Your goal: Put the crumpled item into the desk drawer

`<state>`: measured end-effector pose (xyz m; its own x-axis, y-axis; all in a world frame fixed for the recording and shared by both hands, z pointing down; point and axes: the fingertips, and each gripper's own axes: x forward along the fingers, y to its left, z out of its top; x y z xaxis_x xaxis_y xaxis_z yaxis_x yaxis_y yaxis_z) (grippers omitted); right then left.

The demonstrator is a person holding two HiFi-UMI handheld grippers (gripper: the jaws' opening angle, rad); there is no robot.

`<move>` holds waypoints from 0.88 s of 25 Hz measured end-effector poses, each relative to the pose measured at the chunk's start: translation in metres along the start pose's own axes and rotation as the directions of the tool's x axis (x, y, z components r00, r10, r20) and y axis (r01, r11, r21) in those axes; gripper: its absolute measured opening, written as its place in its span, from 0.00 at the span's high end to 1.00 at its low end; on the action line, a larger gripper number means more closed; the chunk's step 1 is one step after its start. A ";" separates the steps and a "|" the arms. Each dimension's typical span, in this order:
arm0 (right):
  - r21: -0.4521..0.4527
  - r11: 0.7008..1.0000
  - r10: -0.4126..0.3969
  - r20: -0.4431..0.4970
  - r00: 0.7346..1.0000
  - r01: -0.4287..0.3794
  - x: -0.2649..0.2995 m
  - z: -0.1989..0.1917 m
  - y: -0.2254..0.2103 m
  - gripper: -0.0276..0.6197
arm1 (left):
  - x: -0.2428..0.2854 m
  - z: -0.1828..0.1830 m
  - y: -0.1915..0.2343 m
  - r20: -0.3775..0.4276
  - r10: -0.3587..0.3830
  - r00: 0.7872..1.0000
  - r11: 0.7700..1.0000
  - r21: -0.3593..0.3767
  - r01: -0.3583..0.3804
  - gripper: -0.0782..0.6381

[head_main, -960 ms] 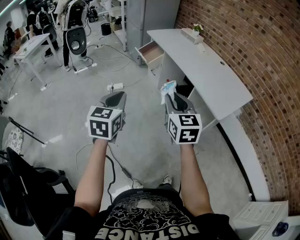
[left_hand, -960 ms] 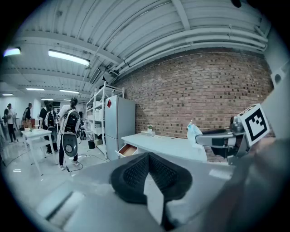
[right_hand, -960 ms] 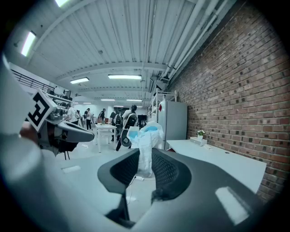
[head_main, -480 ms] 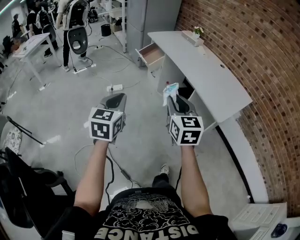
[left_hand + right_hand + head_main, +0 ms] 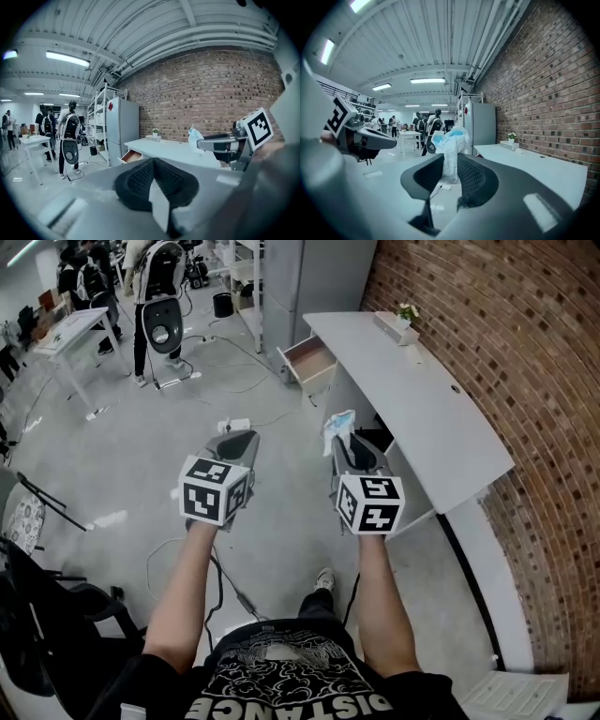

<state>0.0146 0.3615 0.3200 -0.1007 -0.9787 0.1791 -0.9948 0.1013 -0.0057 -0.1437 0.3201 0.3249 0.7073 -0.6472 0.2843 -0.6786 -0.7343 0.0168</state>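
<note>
Right gripper [image 5: 349, 440] is clamped on the crumpled item [image 5: 339, 423], a white-and-blue wad pinched by its lower part, with most of it standing proud above the tips. Those jaws have just been opening a touch with the wad between them, so I'd call the pinch light. Left gripper [image 5: 236, 440] has its pads pressed together with nothing in them, level with the right one and off to its left. The drawer [image 5: 314, 362] is pulled open at the far end of the desk [image 5: 412, 399], well ahead of the right tips and slightly to their left, so the item is nowhere near it yet. Risks as I see them: the wad is soft and light, so a slack grip plus arm swing on the way over could let it slide out. A power strip [image 5: 234, 425] and loose cable [image 5: 232, 589] lie on the floor ahead of the grippers and below them — a trip hazard. At the drawer, a release too high or too early could leave the wad on the rim or the desk top. View differences: only the right gripper view shows both pads pressing on the wad, but no drawer. The left gripper view shows the drawer's brown inside and the wad sticking out past the right tips, side-on. Only the head view shows the floor clutter.
</note>
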 end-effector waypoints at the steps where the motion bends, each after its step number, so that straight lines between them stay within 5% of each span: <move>1: -0.002 1.000 0.009 -0.002 1.000 -0.009 0.007 0.000 -0.006 0.81 | 0.008 0.002 0.002 -0.001 0.003 1.000 1.000 -0.009 -0.003 0.89; 9: -0.010 0.997 0.073 -0.024 0.997 -0.073 0.064 0.008 -0.065 0.81 | 0.082 0.026 -0.001 0.006 -0.022 1.000 0.995 -0.099 0.023 0.89; 22: -0.037 0.974 0.224 -0.021 0.974 -0.225 0.125 0.026 -0.123 0.82 | 0.152 0.049 0.001 -0.044 0.099 0.994 0.988 -0.118 -0.104 0.89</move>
<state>0.1238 0.2219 0.3173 -0.3211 -0.9269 0.1941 -0.9455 0.3256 -0.0095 -0.0271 0.2110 0.3207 0.6273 -0.7070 0.3266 -0.7668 -0.6340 0.1002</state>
